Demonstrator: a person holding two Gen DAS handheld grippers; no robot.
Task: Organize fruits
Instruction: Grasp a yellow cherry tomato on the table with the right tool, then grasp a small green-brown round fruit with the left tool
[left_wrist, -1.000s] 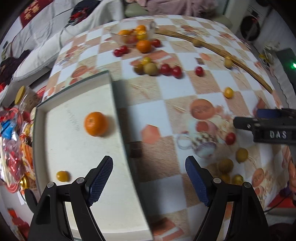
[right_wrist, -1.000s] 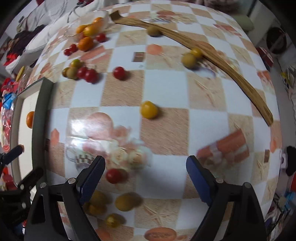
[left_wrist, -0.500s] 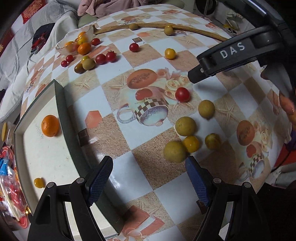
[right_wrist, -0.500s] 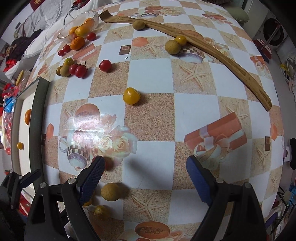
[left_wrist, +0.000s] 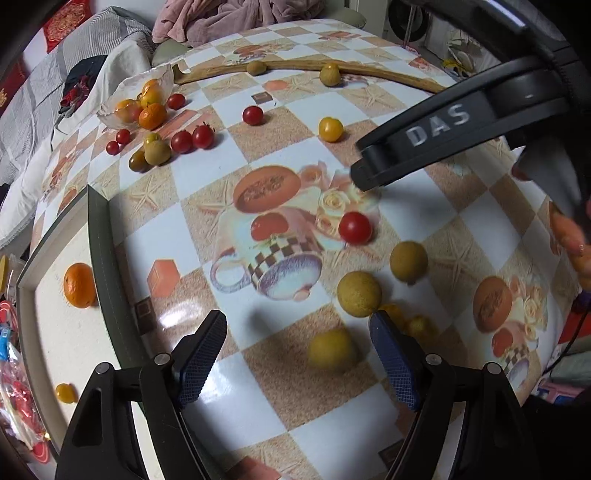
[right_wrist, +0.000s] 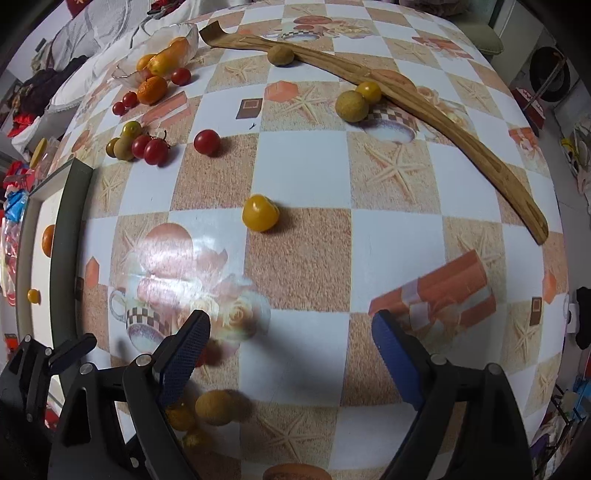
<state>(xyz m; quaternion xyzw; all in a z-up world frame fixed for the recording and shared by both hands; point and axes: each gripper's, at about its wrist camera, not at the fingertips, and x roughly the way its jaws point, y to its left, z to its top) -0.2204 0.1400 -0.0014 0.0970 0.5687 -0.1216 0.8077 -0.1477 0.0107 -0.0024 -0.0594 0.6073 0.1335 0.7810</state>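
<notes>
Both grippers stand wide and empty. One yellow-green fruit (left_wrist: 331, 348) lies on the table (left_wrist: 258, 402) between the left gripper (left_wrist: 297, 363) fingers, nearer its right finger. It is round, so no axis matters; the right gripper (right_wrist: 291, 356) hangs further away.

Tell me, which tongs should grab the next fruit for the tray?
Probably the left tongs. They hang open with a yellowish fruit lying between their tips, and the tray is beside them. The right tongs are open too, but only bare cloth lies between their tips.
</notes>
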